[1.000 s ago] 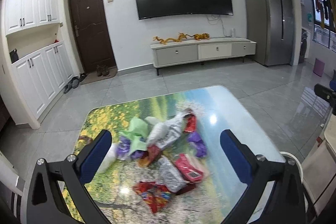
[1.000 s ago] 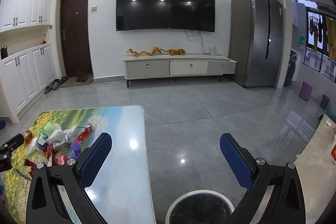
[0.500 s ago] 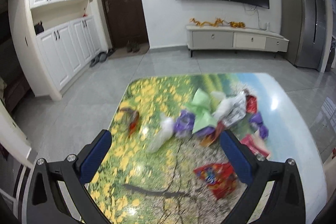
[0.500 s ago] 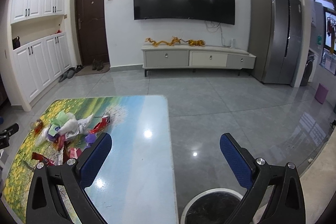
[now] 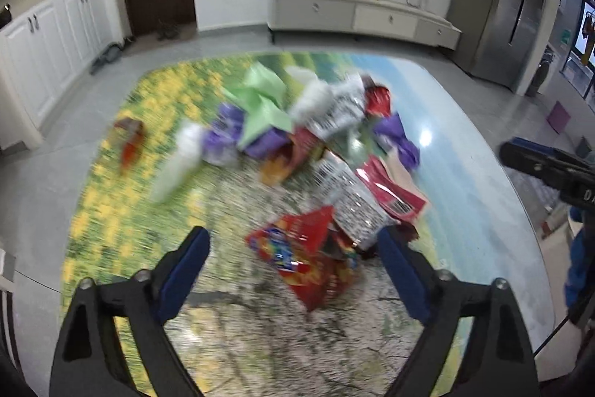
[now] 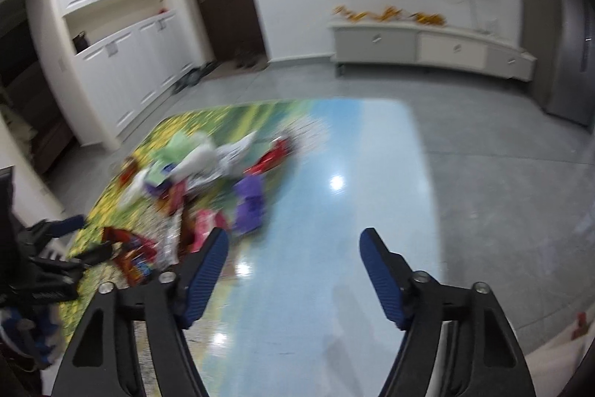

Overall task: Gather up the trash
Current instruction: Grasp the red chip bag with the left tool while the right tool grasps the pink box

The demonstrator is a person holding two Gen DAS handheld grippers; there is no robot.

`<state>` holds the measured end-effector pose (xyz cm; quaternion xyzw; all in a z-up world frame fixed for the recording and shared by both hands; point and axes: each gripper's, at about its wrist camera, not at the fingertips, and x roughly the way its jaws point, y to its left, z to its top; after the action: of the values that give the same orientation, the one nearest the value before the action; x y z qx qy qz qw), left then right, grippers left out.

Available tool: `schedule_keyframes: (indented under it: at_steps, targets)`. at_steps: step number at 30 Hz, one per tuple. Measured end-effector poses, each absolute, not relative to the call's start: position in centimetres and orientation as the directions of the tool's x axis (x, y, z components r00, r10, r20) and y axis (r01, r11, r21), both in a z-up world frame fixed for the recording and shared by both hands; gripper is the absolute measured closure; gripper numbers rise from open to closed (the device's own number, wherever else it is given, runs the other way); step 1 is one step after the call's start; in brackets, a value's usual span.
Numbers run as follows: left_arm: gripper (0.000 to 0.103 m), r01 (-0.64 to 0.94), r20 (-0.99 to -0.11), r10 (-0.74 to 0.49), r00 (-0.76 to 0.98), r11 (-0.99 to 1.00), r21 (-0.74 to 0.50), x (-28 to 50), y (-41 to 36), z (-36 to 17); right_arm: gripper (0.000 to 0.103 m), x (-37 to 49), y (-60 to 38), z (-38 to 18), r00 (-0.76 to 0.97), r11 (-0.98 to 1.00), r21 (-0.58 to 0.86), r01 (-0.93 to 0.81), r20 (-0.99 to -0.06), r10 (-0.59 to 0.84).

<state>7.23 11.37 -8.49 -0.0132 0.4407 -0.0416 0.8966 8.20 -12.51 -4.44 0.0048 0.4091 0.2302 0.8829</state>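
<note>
Left gripper [image 5: 293, 248] fingers closing around red wrapper [image 5: 305, 266], seemingly untouched; right gripper [image 6: 293, 248] closing, empty.

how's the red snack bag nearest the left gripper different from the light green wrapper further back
The red snack bag is red with colourful print; the light green wrapper is plain pale green. The red snack bag lies alone at the near edge of the pile, between the open fingers of the left hand-held gripper; the green wrapper sits at the far side, atop purple wrappers. Both are crumpled and lie on the table, ungripped.
</note>
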Motion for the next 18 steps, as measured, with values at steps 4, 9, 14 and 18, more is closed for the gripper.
schedule_keyframes:
  at_steps: [4, 9, 14, 18]
  targets:
    - [0.030, 0.054, -0.817, -0.105, 0.567, 0.994, -0.090, 8.2, 11.6, -10.3, 0.046, 9.0, -9.9, -6.1, 0.471, 0.852, 0.247, -0.462, -0.745, 0.472]
    - [0.042, 0.029, -0.841, -0.116, 0.528, 0.992, -0.119, 8.6, 12.8, -11.7, 0.050, 10.0, -7.4, -8.1, 0.383, 0.809, 0.296, -0.508, -0.764, 0.520]
    - [0.059, 0.032, -0.846, -0.122, 0.520, 0.992, -0.123, 8.5, 13.2, -12.3, 0.056, 11.0, -5.2, -9.9, 0.327, 0.789, 0.312, -0.530, -0.783, 0.530]
    - [0.064, 0.034, -0.837, -0.112, 0.536, 0.993, -0.111, 8.1, 13.1, -12.2, 0.067, 11.6, -4.0, -11.2, 0.306, 0.790, 0.307, -0.531, -0.800, 0.516]
